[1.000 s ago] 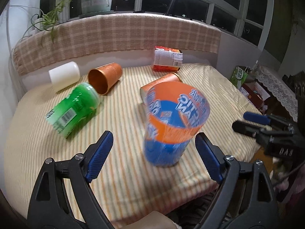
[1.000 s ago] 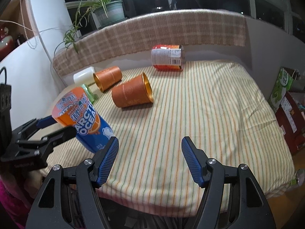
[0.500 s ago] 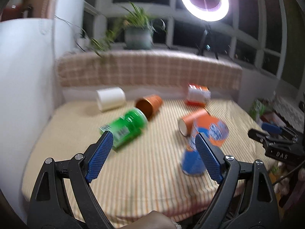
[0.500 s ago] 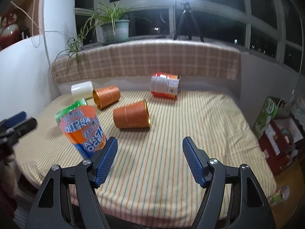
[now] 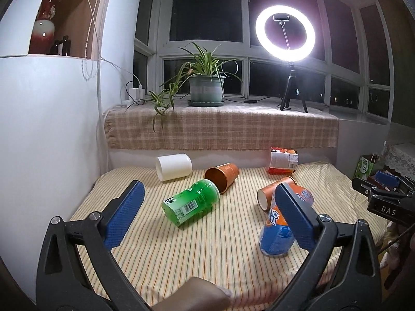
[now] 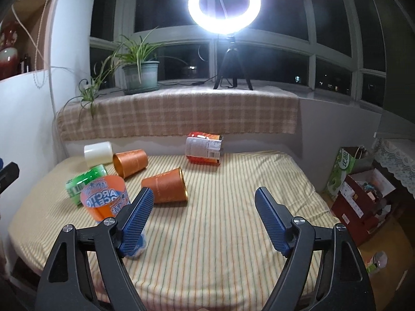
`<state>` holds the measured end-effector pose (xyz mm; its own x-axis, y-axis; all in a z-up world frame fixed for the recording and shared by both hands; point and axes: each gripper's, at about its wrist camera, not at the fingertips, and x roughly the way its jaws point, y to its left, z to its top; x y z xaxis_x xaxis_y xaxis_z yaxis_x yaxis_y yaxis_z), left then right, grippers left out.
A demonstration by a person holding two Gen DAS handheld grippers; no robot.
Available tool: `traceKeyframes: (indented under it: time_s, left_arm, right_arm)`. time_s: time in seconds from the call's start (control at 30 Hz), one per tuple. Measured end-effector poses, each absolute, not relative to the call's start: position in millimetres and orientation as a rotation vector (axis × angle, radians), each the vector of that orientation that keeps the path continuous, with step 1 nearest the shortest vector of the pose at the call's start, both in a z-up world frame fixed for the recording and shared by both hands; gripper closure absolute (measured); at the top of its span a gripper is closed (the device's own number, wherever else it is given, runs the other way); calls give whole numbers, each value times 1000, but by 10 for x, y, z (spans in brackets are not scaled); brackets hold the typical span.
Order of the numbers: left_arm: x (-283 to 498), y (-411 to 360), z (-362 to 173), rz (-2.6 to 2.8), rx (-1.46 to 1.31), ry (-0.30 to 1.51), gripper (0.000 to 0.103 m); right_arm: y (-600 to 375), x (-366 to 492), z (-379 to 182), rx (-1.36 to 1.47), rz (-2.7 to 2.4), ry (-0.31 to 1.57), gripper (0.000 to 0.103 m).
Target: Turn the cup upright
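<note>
Since the orange-and-blue cup [image 5: 278,229] stands upright on the bed [image 5: 155,254], flipping looks done. Both grippers, left [image 5: 207,219] and right [image 6: 203,216], gape wide, holding nothing; next, probably just back away.

This is looking like a lived-in home, likely a sunroom with a bay window [image 5: 207,18] showing night outside. A potted spider plant [image 5: 205,83] is sitting on the checked cloth [image 5: 220,129] covering the sill below that window, with a glowing ring light [image 5: 285,33] on a tripod beside it. A striped mattress [image 6: 220,220] is lying below the sill, and a red vase [image 5: 44,26] is standing on a shelf left of the window.
</note>
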<state>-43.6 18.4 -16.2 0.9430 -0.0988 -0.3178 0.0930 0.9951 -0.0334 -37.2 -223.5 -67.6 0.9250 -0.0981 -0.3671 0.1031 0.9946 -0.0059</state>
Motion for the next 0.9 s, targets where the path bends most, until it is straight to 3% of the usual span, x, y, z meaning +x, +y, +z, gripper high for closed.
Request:
traceKeyframes:
  time_s: [0.9]
  left_arm:
    - [-450, 185, -142, -91, -7, 338, 0]
  right_arm:
    - [-2284, -423, -655, 9, -136, 344, 23]
